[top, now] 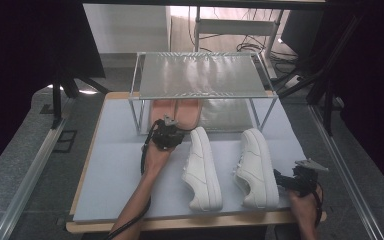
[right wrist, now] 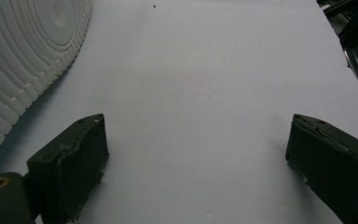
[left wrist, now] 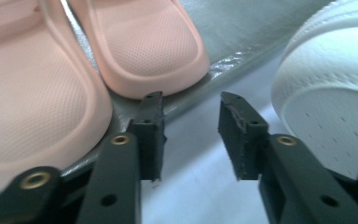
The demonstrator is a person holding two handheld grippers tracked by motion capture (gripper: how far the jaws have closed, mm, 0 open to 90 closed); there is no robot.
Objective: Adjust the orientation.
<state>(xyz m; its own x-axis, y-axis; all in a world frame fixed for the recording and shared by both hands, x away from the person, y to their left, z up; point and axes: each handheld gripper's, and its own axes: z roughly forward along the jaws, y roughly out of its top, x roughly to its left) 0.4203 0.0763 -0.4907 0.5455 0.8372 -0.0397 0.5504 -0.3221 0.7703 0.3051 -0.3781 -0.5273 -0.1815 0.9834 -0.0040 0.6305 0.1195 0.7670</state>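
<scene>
Looking at progress: pink slippers (top: 177, 111) sit on the rack's (top: 200, 75) lower shelf at frame centre; both white sneakers (top: 203, 167) remain on the mat (top: 120, 165). Left gripper (left wrist: 191, 133) part-open, empty, beside slippers. Right gripper (right wrist: 196, 154) wide open, empty, lower right.

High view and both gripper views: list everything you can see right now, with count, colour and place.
Slippers: two, pink, side by side on the rack's lower level.
Sneakers: two, white, lying on the mat in front of the rack, apart from each other.
Shoe rack: one, silver metal, two levels, at the far end of the table.
Mat: one, pale blue-grey, covering the tabletop.
Table: one, wood edge showing round the mat.
Left gripper: black, open, just short of the slippers.
Right gripper: black, open wide, beside the right-hand sneaker's heel.
</scene>
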